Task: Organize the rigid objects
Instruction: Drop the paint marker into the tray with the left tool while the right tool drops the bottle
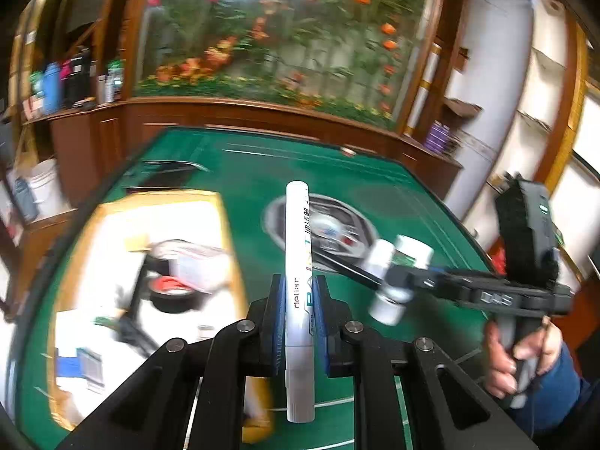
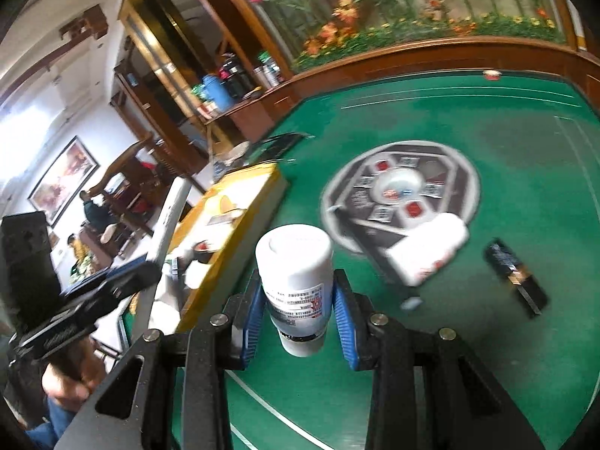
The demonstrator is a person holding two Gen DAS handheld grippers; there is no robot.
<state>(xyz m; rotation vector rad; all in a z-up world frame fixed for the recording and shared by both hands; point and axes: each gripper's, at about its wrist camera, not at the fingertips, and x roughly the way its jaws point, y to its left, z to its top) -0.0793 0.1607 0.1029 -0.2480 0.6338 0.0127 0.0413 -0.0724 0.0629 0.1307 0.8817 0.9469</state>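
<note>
**Marker and bottle held clear of the green table**

To the left of the left gripper (image 1: 298, 313), a yellow-rimmed cardboard box (image 1: 221, 217) is seen on the green table (image 1: 262, 157), with blurred contents that include a roll of black tape (image 1: 170, 294). The left gripper itself is closed tightly on a white paint marker (image 1: 298, 262), which is clamped about mid-length between the blue pads (image 1: 278, 322); the marker runs along the fingers, one end projecting forward past the tips and the other end back toward the camera. Ahead of it and slightly to its right, a round control panel (image 1: 337, 225) is set into the table's middle.

Further right, the right gripper (image 2: 296, 313) is seen, held by a hand (image 1: 506, 356) in a blue sleeve. Its jaws are partly closed, pressed on both sides of a white bottle (image 2: 296, 273) with a printed label, whose rounded white cap points away from the camera. In the right wrist view, the box lies to this gripper's left. Ahead and to its right, a second white bottle (image 2: 427, 251) lies on its side at the edge of the control panel, and further right a small dark box (image 2: 513, 277) lies on the felt, apart from the bottle.
</note>
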